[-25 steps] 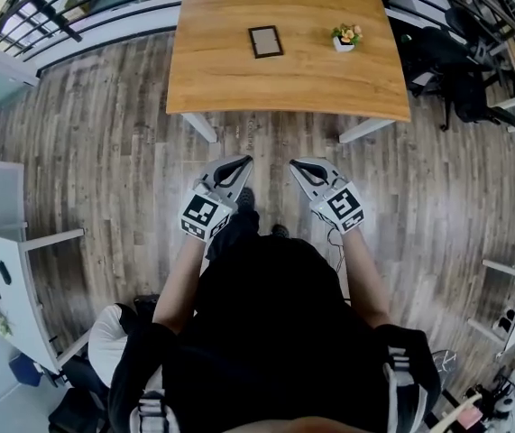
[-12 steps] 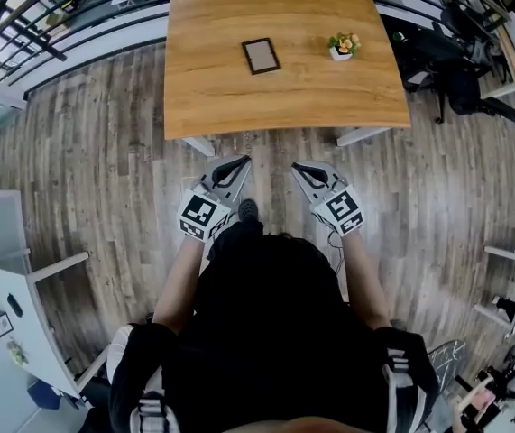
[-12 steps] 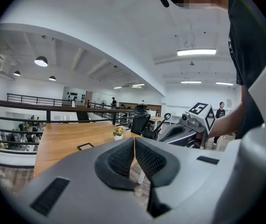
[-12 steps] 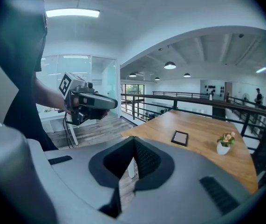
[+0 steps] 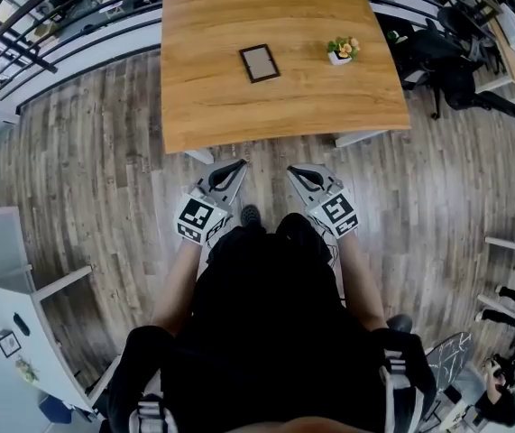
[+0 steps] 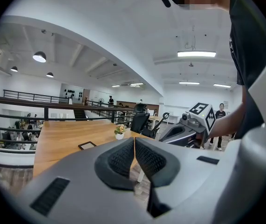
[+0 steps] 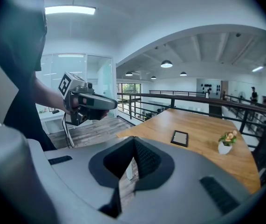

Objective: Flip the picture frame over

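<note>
A small dark picture frame lies flat on the wooden table, left of its middle; it also shows as the frame and the frame in the two gripper views. Both grippers hang over the floor just short of the table's near edge. My left gripper is shut and holds nothing, its pads meeting. My right gripper is likewise shut and holds nothing. Each gripper shows in the other's view: the right gripper, the left gripper.
A small potted plant in a white pot stands on the table right of the frame. Black office chairs stand at the right. A black railing runs behind the table at the left. White furniture sits at lower left.
The table has come closer in the head view as the person walked toward it; both grippers have moved forward with the person, jaws staying shut.
</note>
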The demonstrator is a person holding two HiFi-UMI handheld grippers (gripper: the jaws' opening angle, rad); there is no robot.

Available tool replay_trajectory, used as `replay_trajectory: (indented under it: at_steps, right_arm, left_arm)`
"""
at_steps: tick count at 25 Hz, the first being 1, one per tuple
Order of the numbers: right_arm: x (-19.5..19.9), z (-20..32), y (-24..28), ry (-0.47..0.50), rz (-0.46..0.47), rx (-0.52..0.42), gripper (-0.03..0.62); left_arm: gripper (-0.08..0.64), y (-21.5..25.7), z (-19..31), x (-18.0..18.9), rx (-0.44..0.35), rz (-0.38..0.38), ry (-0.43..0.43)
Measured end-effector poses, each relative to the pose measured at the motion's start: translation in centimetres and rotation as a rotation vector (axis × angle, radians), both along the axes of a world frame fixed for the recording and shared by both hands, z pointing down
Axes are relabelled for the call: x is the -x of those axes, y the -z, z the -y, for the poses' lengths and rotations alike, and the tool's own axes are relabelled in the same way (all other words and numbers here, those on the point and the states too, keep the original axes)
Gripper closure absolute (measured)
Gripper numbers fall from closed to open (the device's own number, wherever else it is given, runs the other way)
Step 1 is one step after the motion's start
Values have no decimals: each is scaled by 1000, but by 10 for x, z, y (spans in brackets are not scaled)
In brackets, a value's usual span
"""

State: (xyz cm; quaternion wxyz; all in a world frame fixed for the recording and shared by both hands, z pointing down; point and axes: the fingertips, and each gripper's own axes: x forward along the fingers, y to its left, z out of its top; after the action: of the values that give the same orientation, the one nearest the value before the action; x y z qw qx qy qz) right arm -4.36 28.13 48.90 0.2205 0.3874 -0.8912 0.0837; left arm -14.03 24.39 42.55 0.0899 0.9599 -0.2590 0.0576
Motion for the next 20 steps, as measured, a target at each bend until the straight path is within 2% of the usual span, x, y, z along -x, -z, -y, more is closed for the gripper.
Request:
replay_trajectory:
  at_steps: [20]
  right_arm:
    - [2, 20, 5, -48, 15, -14, 584]
  left_arm:
    - [537, -5, 17, -1, 6, 4, -50]
